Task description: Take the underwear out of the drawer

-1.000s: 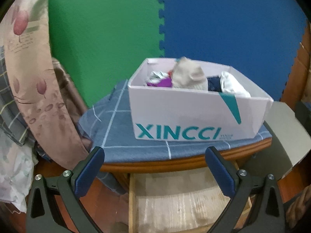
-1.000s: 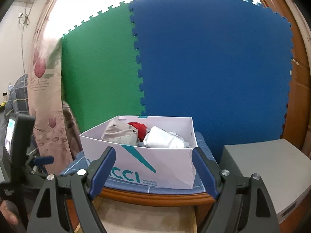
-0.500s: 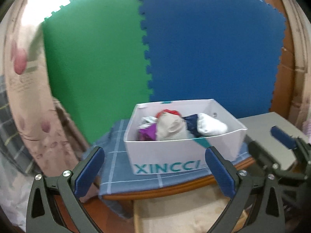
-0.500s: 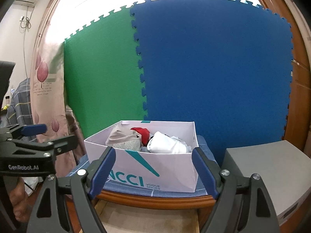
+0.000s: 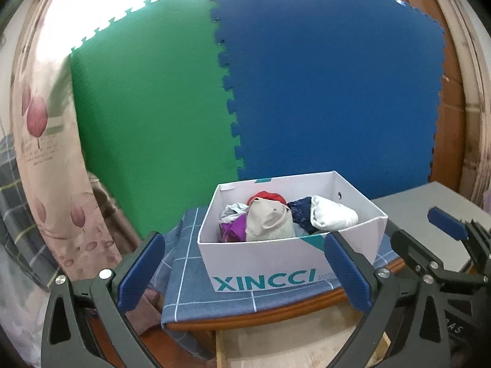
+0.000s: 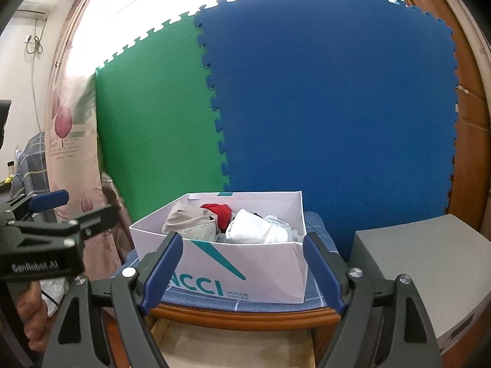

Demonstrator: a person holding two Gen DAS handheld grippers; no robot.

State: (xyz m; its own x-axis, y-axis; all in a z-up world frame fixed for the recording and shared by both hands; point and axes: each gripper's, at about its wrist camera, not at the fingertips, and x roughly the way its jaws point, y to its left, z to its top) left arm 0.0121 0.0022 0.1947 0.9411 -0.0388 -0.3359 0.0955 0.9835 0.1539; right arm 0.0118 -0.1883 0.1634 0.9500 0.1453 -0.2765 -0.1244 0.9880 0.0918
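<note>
Left gripper [image 5: 242, 263] sits nearest in the left wrist view, jaws spread wide, nothing between the blue pads [image 5: 139, 271]; it points slightly down toward the box. Right gripper [image 6: 244, 268] in its own view also has jaws spread wide, nothing between them, framing the front of the box without touching it. Each gripper shows at the edge of the other's view, the left one at far left of the right wrist view with part of a hand [image 6: 32, 322] under it. Just below the grippers, an open wooden drawer [image 5: 276, 343] shows a bare pale bottom; cannot tell if anything lies in the part out of view. Above it, the wooden table edge [image 6: 245, 316] is covered with a blue checked cloth [image 5: 196, 279]. On the cloth stands a white shoe box [image 5: 285, 260] with teal lettering, open on top. Underwear pile [image 5: 270, 217] lies inside the box: beige piece [image 5: 267, 224] in the middle, white piece [image 5: 333, 214] right of it, red piece [image 5: 265, 196] behind, purple piece [image 5: 233, 228] at left, dark blue lace piece [image 5: 302, 214] between beige and white. A grey box [image 6: 429, 266] stands to the right of the table. Floral curtain [image 5: 46, 165] hangs at left. Farthest back, green foam mat [image 5: 147, 116] and blue foam mat [image 5: 331, 98] stand joined upright behind the box.
</note>
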